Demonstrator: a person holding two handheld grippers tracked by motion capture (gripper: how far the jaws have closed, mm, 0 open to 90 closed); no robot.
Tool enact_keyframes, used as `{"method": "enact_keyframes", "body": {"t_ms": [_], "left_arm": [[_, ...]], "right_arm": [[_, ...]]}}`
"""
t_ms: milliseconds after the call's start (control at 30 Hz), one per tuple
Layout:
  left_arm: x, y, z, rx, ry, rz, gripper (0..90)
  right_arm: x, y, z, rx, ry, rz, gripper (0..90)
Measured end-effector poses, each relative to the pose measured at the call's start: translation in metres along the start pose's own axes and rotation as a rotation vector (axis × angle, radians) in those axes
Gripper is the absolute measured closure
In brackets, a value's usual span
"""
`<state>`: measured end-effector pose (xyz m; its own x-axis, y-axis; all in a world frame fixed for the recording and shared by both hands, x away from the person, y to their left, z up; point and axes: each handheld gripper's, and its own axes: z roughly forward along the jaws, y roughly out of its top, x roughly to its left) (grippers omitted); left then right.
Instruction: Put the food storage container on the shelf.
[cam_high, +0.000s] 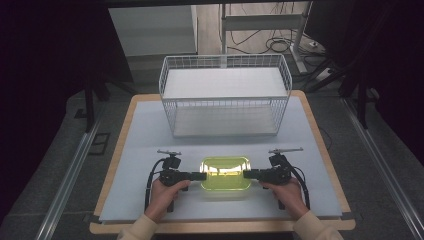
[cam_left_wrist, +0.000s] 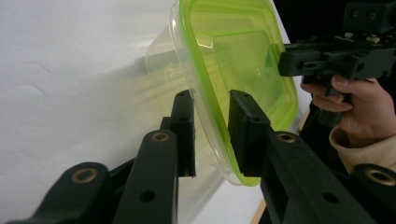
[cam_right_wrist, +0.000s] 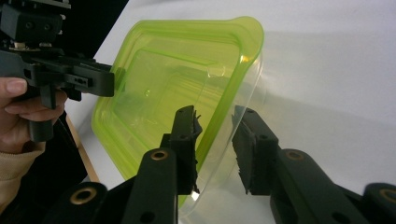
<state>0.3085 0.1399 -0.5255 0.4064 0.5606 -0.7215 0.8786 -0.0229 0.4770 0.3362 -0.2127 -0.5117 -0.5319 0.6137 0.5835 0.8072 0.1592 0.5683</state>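
Observation:
A clear plastic container with a yellow-green lid (cam_high: 225, 172) sits on the white mat near the front of the table. My left gripper (cam_high: 202, 176) holds its left rim and my right gripper (cam_high: 246, 174) holds its right rim, both lying level. In the left gripper view the jaws (cam_left_wrist: 211, 116) close on the lid's edge and the clear wall of the container (cam_left_wrist: 233, 51), with the right gripper (cam_left_wrist: 285, 63) at the far rim. In the right gripper view the jaws (cam_right_wrist: 215, 126) straddle and touch the rim of the container (cam_right_wrist: 163, 79), and the left gripper (cam_right_wrist: 112, 79) is opposite.
A white wire basket (cam_high: 225, 97) with a white floor stands at the back of the mat (cam_high: 145, 145), open on top. The wooden table edge (cam_high: 320, 145) frames the mat. A desk frame and cables lie on the floor beyond.

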Motion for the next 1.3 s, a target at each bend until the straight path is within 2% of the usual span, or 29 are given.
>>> {"method": "enact_keyframes", "body": {"t_ms": [233, 433, 800, 1000, 1300], "left_arm": [[-0.007, -0.004, -0.006, -0.032, -0.007, 0.013, 80.3], [-0.014, -0.005, -0.010, -0.044, -0.012, 0.037, 81.9], [-0.023, -0.003, -0.020, -0.075, -0.019, 0.071, 81.9], [-0.030, 0.000, -0.026, -0.096, -0.017, 0.096, 81.9], [-0.034, 0.008, -0.032, -0.112, -0.014, 0.110, 82.0]], "right_arm": [[0.003, 0.001, -0.008, -0.032, 0.014, 0.024, 79.0], [0.004, 0.002, -0.012, -0.046, 0.024, 0.032, 80.6], [0.015, 0.004, -0.019, -0.083, 0.036, 0.004, 80.6], [0.023, 0.009, -0.026, -0.110, 0.036, -0.038, 80.5], [0.029, 0.018, -0.029, -0.127, 0.037, -0.052, 80.5]]}}
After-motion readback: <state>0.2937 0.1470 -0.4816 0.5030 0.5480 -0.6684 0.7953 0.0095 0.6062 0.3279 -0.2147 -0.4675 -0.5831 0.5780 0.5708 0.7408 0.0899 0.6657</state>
